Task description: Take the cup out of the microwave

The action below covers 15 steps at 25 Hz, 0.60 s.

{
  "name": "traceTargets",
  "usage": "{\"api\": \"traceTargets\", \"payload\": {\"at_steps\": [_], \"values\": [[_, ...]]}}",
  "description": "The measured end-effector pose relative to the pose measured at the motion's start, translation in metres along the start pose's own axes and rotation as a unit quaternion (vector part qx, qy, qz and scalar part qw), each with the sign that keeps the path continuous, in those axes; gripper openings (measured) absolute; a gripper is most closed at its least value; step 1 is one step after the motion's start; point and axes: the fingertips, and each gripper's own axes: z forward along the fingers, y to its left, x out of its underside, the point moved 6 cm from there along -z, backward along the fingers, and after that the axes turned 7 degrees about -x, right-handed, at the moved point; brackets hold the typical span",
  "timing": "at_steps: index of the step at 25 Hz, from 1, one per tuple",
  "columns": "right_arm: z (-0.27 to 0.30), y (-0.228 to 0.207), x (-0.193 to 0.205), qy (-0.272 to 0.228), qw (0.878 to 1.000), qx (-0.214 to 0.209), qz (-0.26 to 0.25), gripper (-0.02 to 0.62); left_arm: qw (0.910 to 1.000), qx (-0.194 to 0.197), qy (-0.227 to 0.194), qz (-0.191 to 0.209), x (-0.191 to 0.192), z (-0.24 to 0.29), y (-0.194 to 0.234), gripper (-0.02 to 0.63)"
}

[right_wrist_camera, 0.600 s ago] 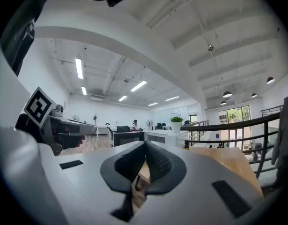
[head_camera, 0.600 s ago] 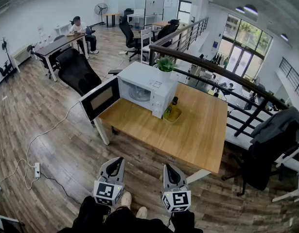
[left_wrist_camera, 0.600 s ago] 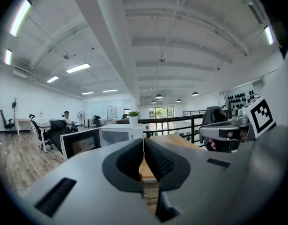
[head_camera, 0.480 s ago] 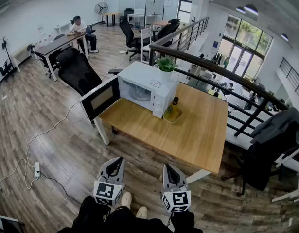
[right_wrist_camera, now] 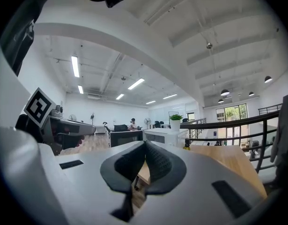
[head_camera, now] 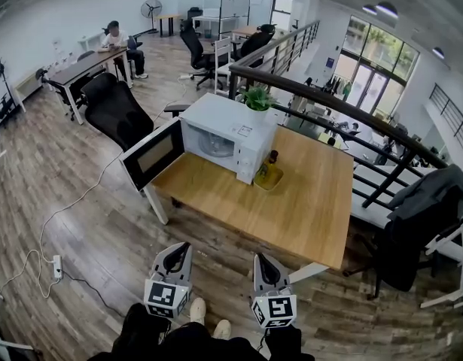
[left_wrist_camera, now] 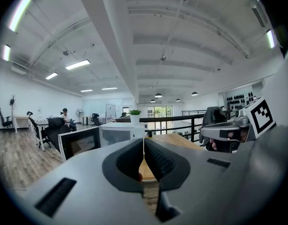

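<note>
Since the earlier frame, only our head camera has shifted a touch, so the room sits slightly differently in the head view; both grippers hang in the same place as before, low and near our feet.

We judge the task barely begun. The microwave [head_camera: 227, 135] stands on the far left corner of the table [head_camera: 306, 209], and its door [head_camera: 152, 154] already swings wide, out past the table's left edge. The cup should be inside the cavity, but we cannot make it out from here. The left gripper [head_camera: 180, 248] has its jaws pressed together on nothing, and so does the right gripper [head_camera: 261, 259]. What is left is the approach, opening a gripper, the reach in, the grasp and the withdrawal.

For room, the bare floor between us and the table's near edge is open. The open door juts towards the office chair [head_camera: 114, 107], which narrows the left side. A cable [head_camera: 65, 209] trails on the floor there. A bottle [head_camera: 269, 164] stands just beside the microwave's right end, so we would keep clear of it.
</note>
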Motion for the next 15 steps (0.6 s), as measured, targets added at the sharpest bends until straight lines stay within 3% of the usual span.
{"api": "traceTargets", "payload": {"at_steps": [15], "values": [[0.106, 0.029, -0.017, 0.000, 1.000, 0.014, -0.010, 0.015, 0.9996, 0.023, -0.016, -0.006, -0.010, 0.059, 0.095, 0.028]]}}
